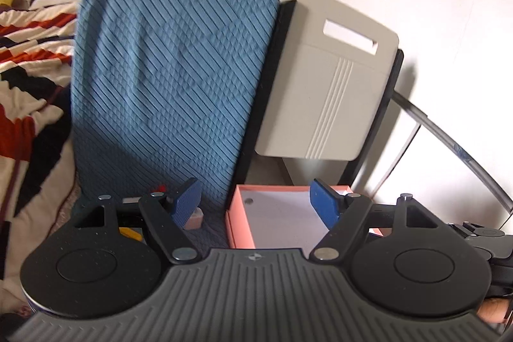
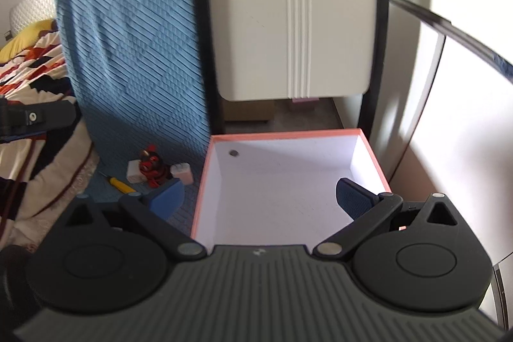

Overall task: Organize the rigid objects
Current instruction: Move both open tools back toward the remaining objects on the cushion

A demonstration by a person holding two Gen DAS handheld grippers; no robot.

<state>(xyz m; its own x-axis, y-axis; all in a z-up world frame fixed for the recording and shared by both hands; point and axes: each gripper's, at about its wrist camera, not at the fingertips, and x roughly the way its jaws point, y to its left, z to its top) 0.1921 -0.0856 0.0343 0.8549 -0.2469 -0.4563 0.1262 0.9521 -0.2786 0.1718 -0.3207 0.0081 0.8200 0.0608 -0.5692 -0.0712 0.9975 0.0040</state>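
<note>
Both grippers, left (image 1: 256, 204) and right (image 2: 259, 194), gape wide and unladen; the pink box (image 2: 288, 135) holds nothing; toys (image 2: 154, 169) await sorting.

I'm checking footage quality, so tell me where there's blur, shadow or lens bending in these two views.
Left wrist: blue cloth motion-smeared, wall rail bowed. Right wrist: beige chair back soft-edged, its shadow on the right wall; pink box evenly lit.

Bright daylight falls from my right, glaring off the white wall (image 2: 465, 124). The chair back (image 1: 323, 76) ahead is motion-blurred, edges bow fisheye-style, and soft shadows fall leftward.
</note>
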